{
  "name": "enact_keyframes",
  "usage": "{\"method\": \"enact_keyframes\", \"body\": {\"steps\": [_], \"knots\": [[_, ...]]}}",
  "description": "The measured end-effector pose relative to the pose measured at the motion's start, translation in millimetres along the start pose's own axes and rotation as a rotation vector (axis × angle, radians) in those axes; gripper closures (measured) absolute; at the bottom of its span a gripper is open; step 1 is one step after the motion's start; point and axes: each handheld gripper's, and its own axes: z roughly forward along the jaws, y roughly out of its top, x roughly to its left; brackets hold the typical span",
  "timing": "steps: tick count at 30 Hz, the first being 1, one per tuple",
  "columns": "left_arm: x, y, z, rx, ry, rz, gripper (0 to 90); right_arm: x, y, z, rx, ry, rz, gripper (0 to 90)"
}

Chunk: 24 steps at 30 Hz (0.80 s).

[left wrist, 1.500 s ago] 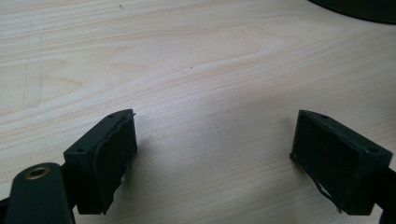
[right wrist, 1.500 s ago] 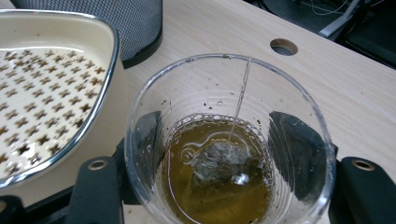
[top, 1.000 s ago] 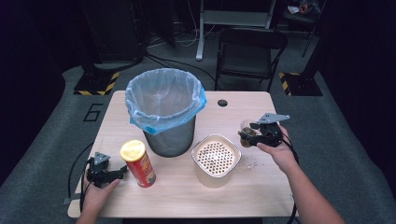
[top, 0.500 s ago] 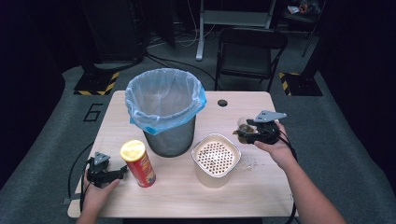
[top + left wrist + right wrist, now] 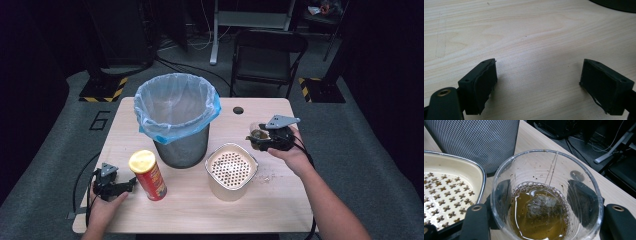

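Right gripper (image 5: 544, 220): clamped on clear cup (image 5: 546, 195) holding tea, teabag (image 5: 541, 207) | left gripper (image 5: 549, 85): jaws wide, empty, on worktop (image 5: 529, 32)

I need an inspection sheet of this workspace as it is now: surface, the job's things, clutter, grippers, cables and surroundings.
Surface: light wooden table, with a round hole near the far edge.
Job's things: clear cup with brown liquid and a tea bag; cream strainer container; mesh bin with a blue liner.
Clutter: red chip can, yellow lid; crumbs beside the container.
Grippers: right gripper shut on the cup, lifted off the table; left gripper open over bare wood.
Cables: one trails from each gripper; more lie on the floor behind.
Surroundings: folding chair, dark floor, hazard-striped bases.
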Motion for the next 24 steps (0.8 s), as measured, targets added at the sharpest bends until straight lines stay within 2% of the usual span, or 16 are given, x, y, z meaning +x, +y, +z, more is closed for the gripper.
{"method": "enact_keyframes", "body": {"steps": [5, 7, 8, 14, 15, 19, 24], "knots": [[0.1, 0.0, -0.3, 0.002, 0.001, 0.004, 13.5, 4.3, 1.4, 1.8, -0.016, -0.004, -0.024, 36.1], [0.0, 0.0, -0.2, 0.001, 0.0, 0.001, 13.5, 8.0, 3.0, 1.2, -0.024, -0.003, -0.051, 36.1], [0.8, 0.3, -0.1, 0.003, 0.0, 0.013, 13.5, 10.7, 4.9, 1.0, -0.034, -0.008, -0.081, 36.0], [-0.2, -0.1, -0.3, 0.001, 0.001, 0.002, 13.5, 15.0, 9.8, 2.5, -0.049, -0.017, -0.137, 36.0], [-0.2, 0.0, -0.3, 0.001, 0.001, 0.003, 13.5, 15.8, 11.3, 3.7, -0.052, -0.018, -0.16, 36.0], [-0.2, 0.0, -0.3, 0.001, 0.001, 0.003, 13.5, 16.1, 12.5, 4.9, -0.058, -0.011, -0.184, 36.0], [-0.2, -0.2, -0.1, -0.004, 0.001, 0.005, 13.5, 18.5, 12.3, 8.1, -0.092, -0.005, -0.238, 36.1]]}}
